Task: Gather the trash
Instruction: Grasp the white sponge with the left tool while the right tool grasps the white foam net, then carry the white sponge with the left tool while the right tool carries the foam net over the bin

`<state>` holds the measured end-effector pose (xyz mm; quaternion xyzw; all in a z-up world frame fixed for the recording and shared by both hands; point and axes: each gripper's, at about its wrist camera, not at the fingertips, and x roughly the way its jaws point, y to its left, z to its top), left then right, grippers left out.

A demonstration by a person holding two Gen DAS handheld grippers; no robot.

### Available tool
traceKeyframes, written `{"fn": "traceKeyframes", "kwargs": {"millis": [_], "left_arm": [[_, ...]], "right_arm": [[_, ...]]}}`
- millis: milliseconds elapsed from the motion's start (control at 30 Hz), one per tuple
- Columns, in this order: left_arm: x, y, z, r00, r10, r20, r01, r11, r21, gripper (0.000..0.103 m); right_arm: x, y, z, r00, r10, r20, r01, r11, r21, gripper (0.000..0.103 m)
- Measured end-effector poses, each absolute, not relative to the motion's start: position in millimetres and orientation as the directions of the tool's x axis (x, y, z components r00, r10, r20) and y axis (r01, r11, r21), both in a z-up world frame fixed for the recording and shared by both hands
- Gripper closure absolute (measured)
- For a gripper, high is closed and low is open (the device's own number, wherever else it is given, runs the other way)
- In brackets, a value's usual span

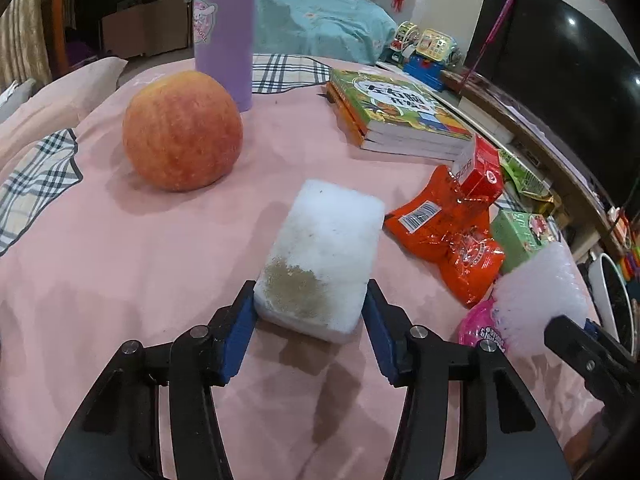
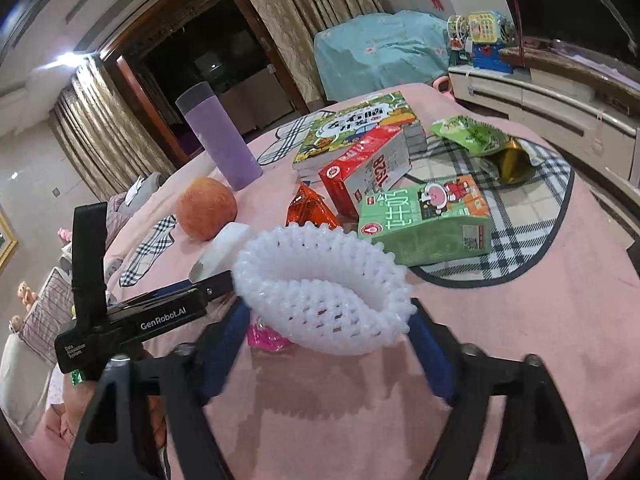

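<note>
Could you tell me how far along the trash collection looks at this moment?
Early on; no bin or collected pile is visible. In hand: the left gripper is shut on the stained white sponge, and the right gripper is shut on the foam fruit net. Left: the orange wrapper, green carton, red carton and green snack bag.
</note>
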<state>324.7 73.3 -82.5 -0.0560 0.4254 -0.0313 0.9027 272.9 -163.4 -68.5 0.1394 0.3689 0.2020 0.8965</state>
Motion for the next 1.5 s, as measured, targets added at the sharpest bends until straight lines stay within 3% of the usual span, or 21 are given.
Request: {"fn": "traceKeyframes", "kwargs": {"millis": [33,133,300,500,733,1500], "left_arm": [[323.1,72.9,-81.2,0.642,-0.106,-0.759,0.012,0.992,-0.127,0.053],[314.6,70.0,-77.4,0.659,-0.098,-0.746,0.018,0.993,-0.114,0.054],[288.6,68.7,-72.5,0.666,-0.096,-0.74,-0.002,0.991,-0.13,0.054],[243.9,61.7,-66.7,0.688,-0.12,-0.716,-0.015,0.984,-0.18,0.054],[204.2,21.6,-59.2,0.679,-0.209,-0.704,0.08,0.974,-0.212,0.054],[172.0,-68.5,-45.5,0.631,-0.324,-0.704,0.26,0.944,-0.201,0.054]], "right_arm": [[273.0,-162.9,-68.8,0.646,0.462,-0.608,-0.259,0.882,0.395,0.046],[269.4,-161.9,-68.2,0.651,0.454,-0.609,-0.263,0.887,0.381,0.059],[256.7,-165.9,-65.8,0.658,0.45,-0.604,-0.265,0.889,0.373,0.067],[239.2,-182.6,-63.5,0.657,0.458,-0.598,-0.251,0.882,0.4,0.068],[212.1,-204.9,-58.2,0.669,0.438,-0.601,-0.221,0.889,0.402,0.068],[150.7,-279.2,-54.2,0.724,0.368,-0.584,-0.111,0.897,0.428,0.068]]}}
